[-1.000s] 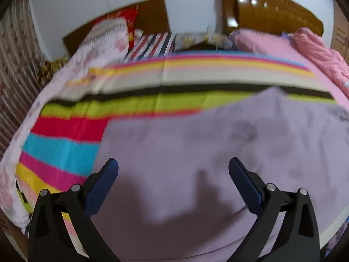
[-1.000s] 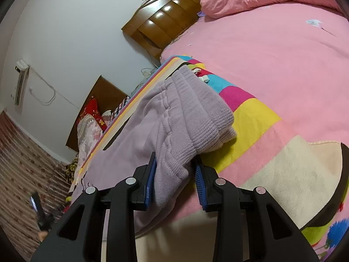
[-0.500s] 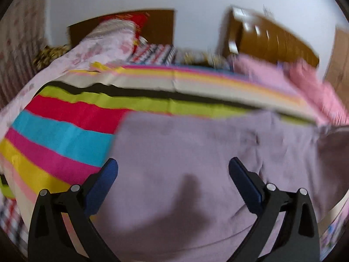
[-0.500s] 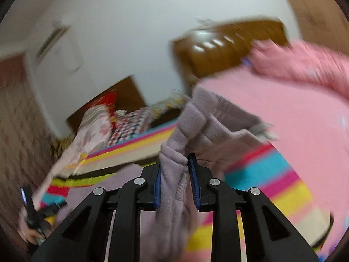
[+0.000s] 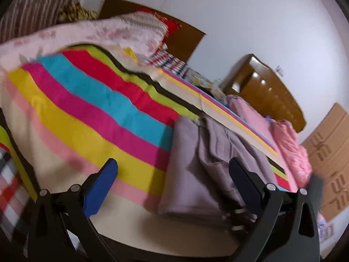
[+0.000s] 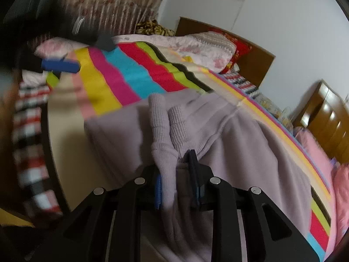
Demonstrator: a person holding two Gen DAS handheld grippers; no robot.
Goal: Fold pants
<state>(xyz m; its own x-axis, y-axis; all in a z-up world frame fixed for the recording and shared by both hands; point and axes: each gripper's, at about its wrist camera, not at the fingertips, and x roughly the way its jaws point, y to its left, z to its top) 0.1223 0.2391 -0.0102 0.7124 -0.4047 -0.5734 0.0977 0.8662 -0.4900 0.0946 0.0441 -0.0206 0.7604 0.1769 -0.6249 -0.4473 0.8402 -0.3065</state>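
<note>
Lilac knit pants [image 6: 229, 135] lie folded over on a bed with a bright striped blanket [image 6: 130, 76]. My right gripper [image 6: 177, 174] is shut on the pants' ribbed cuffs [image 6: 165, 120] and holds them above the lower layer. In the left wrist view the pants [image 5: 196, 170] lie to the right of centre. My left gripper [image 5: 172, 174] is open and empty; its right finger is over the fabric and its left finger over the blanket. The left gripper [image 6: 60, 66] also shows far left in the right wrist view.
Pillows [image 5: 122, 32] and a dark headboard [image 5: 181, 37] stand at the bed's head. A second bed with pink bedding [image 5: 288, 144] and a wooden headboard [image 5: 268, 91] is on the right. Cardboard boxes [image 5: 329, 159] stand at far right. A checked sheet [image 6: 28, 135] hangs at the bed's edge.
My right gripper has carried the cuffs up and across to the left, folding the pants over. My left gripper has swung left, off the middle of the fabric.
</note>
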